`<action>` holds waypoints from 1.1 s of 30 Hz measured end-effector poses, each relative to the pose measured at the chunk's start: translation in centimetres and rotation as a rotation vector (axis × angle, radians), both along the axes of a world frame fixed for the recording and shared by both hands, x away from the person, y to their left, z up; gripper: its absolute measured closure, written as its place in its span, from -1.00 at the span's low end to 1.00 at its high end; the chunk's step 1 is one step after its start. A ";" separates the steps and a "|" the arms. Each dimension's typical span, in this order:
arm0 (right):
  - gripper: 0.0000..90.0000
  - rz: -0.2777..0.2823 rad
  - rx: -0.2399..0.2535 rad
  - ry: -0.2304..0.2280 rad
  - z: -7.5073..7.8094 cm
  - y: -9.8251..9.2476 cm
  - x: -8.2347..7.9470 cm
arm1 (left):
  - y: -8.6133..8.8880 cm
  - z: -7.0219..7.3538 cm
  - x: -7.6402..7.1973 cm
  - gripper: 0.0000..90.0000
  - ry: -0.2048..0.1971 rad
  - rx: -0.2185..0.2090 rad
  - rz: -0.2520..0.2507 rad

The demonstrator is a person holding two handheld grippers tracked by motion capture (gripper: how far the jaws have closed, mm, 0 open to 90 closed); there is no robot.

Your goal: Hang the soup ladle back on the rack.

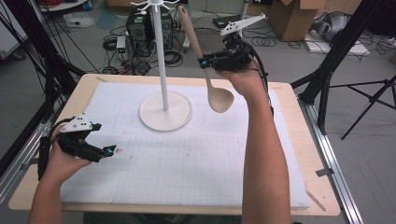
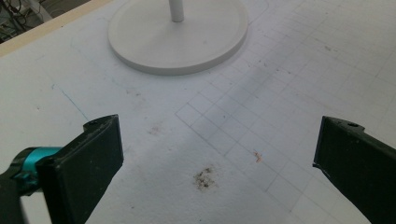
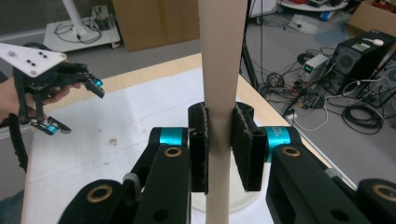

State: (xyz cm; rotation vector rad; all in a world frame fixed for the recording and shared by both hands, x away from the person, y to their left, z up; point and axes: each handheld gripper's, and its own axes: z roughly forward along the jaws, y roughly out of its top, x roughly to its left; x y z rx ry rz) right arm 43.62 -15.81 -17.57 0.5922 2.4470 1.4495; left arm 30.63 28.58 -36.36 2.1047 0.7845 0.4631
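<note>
Hidden or cut off: in the right gripper view the pale wooden spoon [image 3: 222, 70] runs out of frame at top and bottom, so neither its bowl nor its handle end can be seen there; its shaft also covers most of the white stand base behind it. In the left gripper view the round white stand [image 2: 180, 35] is cropped at the top edge, with only the base disc and a stub of the pole in frame. In the high view the stand's hook crown sits at the very top edge and is partly cut.

Right claw [image 1: 204, 63]: raised above the bench [image 1: 299, 140], at about 1 o'clock from the stand's base. Jaws closed on the spoon's handle, roughly mid-length; in the right gripper view both black pads press flat against the shaft on either side. The spoon hangs nearly upright, slightly tilted, bowl down and handle end up near the stand's crown. The bowl is clear of the white gridded mat [image 1: 187, 163] and lies at about 3 o'clock from the stand's base, near it but apart.

Left claw [image 1: 110, 150]: low over the mat at about 8 o'clock from the base, well apart from the stand. Jaws wide apart, nothing between them; small brownish stains on the mat [image 2: 204, 177] show in the gap.
</note>
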 end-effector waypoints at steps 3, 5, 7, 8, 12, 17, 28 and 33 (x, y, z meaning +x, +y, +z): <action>0.73 -0.001 0.002 0.005 0.2 0.3 0.5 | 0.0 0.0 0.0 -0.96 0.000 -0.003 0.003; 0.73 0.000 0.000 0.007 0.2 0.4 0.8 | 0.1 -0.1 0.0 -0.96 0.002 -0.002 0.004; 0.73 -0.001 -0.001 0.012 0.3 0.5 1.1 | 0.2 -0.1 0.0 -0.96 0.002 0.004 0.005; 0.73 -0.001 -0.001 0.012 0.3 0.5 1.1 | 0.2 -0.1 0.0 -0.96 0.002 0.004 0.005; 0.73 0.003 0.004 0.024 0.5 0.8 1.7 | 0.1 -0.2 0.1 -0.96 0.005 0.003 0.008; 0.73 0.015 0.007 0.029 0.5 1.1 2.3 | 0.1 -0.4 0.1 -0.96 0.010 0.004 0.010; 0.73 0.036 0.030 0.059 0.0 1.4 3.2 | 0.2 -0.5 0.2 -0.96 0.014 0.009 0.014; 0.73 0.044 0.035 0.053 0.2 1.4 2.8 | 0.2 -0.4 0.2 -0.96 0.012 0.008 0.014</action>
